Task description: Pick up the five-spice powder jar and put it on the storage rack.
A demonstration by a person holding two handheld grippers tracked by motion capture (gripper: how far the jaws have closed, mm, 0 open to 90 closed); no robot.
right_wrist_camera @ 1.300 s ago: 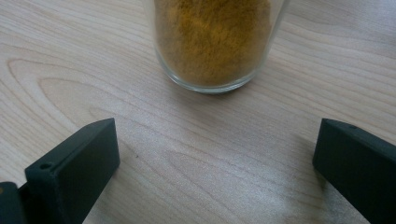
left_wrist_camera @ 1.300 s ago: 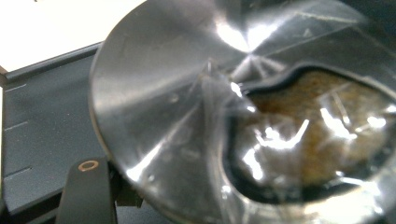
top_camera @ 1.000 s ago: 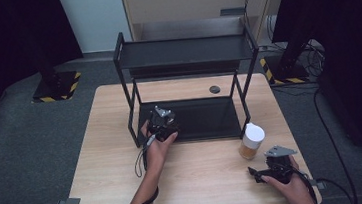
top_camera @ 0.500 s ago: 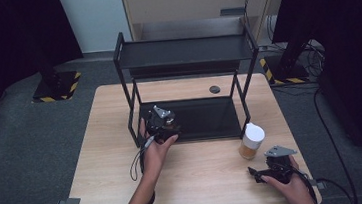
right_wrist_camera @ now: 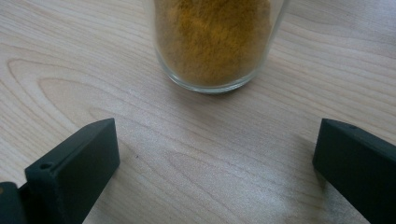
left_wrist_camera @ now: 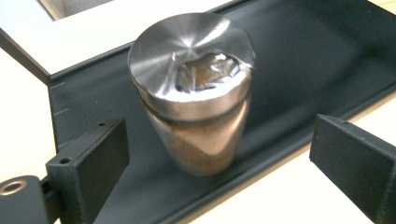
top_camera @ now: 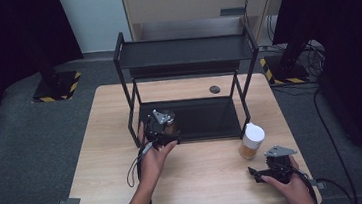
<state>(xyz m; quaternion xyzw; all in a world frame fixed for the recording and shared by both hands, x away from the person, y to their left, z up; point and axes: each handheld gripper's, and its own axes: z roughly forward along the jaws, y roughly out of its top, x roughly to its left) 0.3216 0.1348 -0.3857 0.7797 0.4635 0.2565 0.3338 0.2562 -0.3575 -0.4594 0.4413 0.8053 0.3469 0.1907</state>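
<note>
High view, left gripper [top_camera: 163, 125]: hovering at the black metal two-tier rack [top_camera: 184, 51], jaws having just been opening.
Left gripper view: jaws standing apart, flanking the steel-lidded glass jar of brown powder [left_wrist_camera: 196, 93], which is sitting untouched on the rack's lower shelf [left_wrist_camera: 299, 70]; no readable writing.
Right gripper view, right gripper [right_wrist_camera: 215, 172]: jaws gaping wide, facing the glass jar of yellow powder [right_wrist_camera: 212, 42] on the pale wooden table [right_wrist_camera: 187, 158].

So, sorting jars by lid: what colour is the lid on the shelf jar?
Silver brushed metal lid, clearest in the left gripper view.

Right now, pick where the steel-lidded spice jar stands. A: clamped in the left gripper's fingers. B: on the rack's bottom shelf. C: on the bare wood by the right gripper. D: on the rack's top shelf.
B: the steel-lidded jar stands on the dark bottom shelf, clear of the open left gripper.
</note>
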